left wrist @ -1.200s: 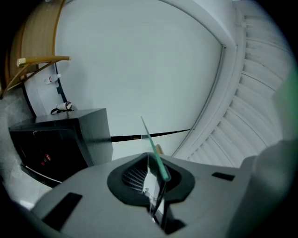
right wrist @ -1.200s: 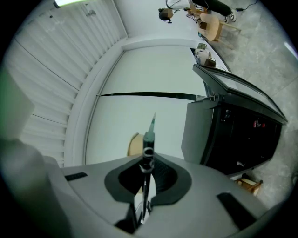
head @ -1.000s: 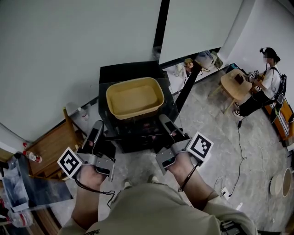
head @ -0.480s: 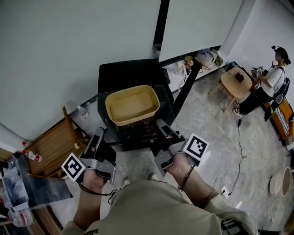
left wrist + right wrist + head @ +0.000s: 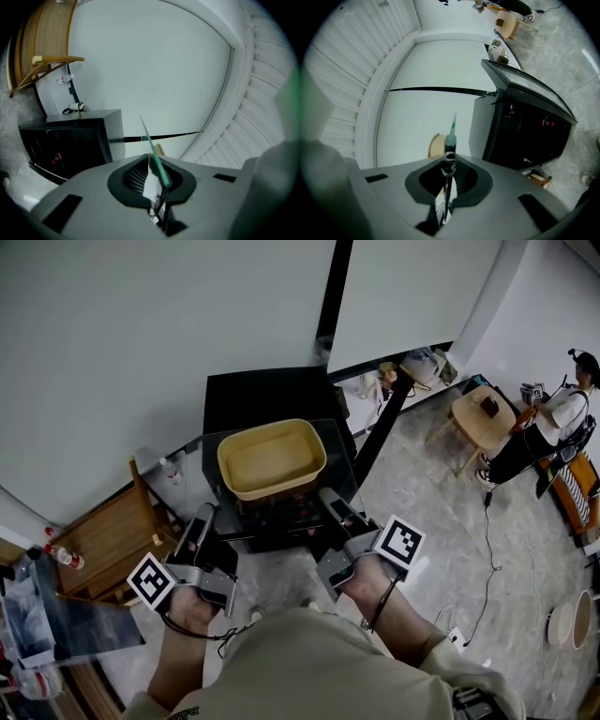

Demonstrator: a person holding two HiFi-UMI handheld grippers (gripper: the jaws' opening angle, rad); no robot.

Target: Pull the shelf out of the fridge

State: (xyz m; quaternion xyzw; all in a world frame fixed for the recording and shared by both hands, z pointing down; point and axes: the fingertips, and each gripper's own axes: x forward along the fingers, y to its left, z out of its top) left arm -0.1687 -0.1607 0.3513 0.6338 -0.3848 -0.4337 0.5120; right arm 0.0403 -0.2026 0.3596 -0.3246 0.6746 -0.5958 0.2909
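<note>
Shelf glass [image 5: 342,470], a clear sheet with a greenish edge, is held about level between the two grippers, in front of the small black fridge [image 5: 267,395]. In the head view its rear edge overlaps the fridge's top front. Whether it is wholly free of the cabinet cannot be told from that view.

The pale wall and the grey mottled floor [image 5: 441,521] fill most of the view. The fridge stands against the wall, with its dark door [image 5: 384,427] swung open to the right. A wooden chair [image 5: 103,545] sits at the left. At the far right a person [image 5: 562,423] stands beside a round wooden table [image 5: 480,418].

A beige tub [image 5: 272,457] rests on the shelf and covers most of it.

The left gripper [image 5: 200,524] clamps the shelf's left edge. In its own view the jaws are nearly together, with the green glass edge pinched between them. The right gripper [image 5: 336,504] grips the right edge the same way, its jaws narrow on the thin sheet. Each gripper carries a marker cube, the left cube [image 5: 153,580] and the right cube [image 5: 401,542], near the wrist.

A small red-capped bottle [image 5: 64,557] lies by the chair.
</note>
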